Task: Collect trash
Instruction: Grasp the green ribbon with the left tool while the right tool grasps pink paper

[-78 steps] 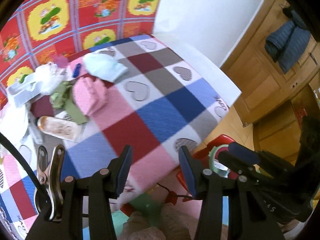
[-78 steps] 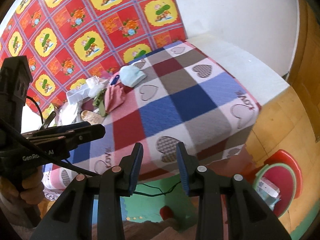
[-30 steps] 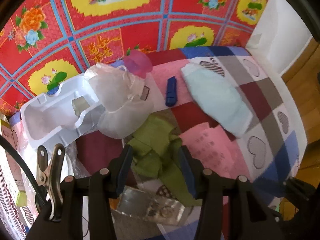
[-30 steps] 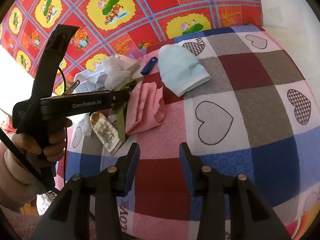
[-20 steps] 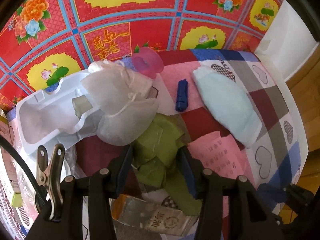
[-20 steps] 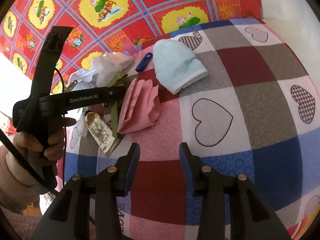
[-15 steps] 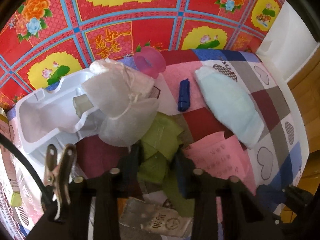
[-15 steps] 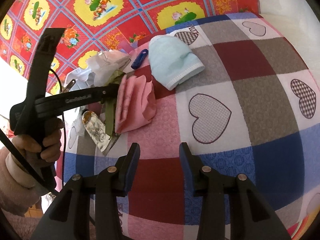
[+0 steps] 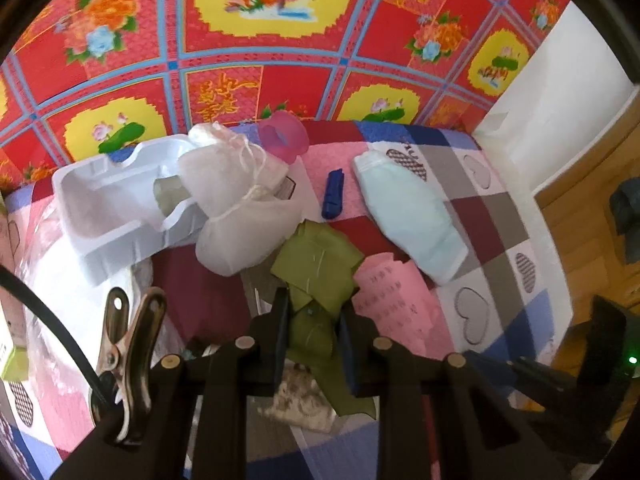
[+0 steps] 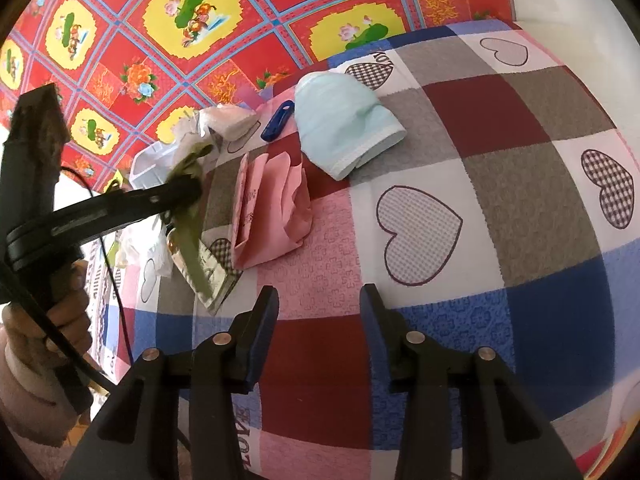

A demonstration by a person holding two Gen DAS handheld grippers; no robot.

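Left gripper [image 9: 314,322] angled steeply down, jaws just closed onto the green wrapper [image 9: 316,264]; right gripper [image 10: 318,308] also pitched down, jaws apart and empty above the quilt [image 10: 520,184].

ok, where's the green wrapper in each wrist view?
Left wrist: green wrapper sits low centre, pinched by the left tool, whose jaws have just been closing on it.
Right wrist: it hangs at far left from that tool's tip.
Shared landmark: the pink paper, right of the wrapper in both.
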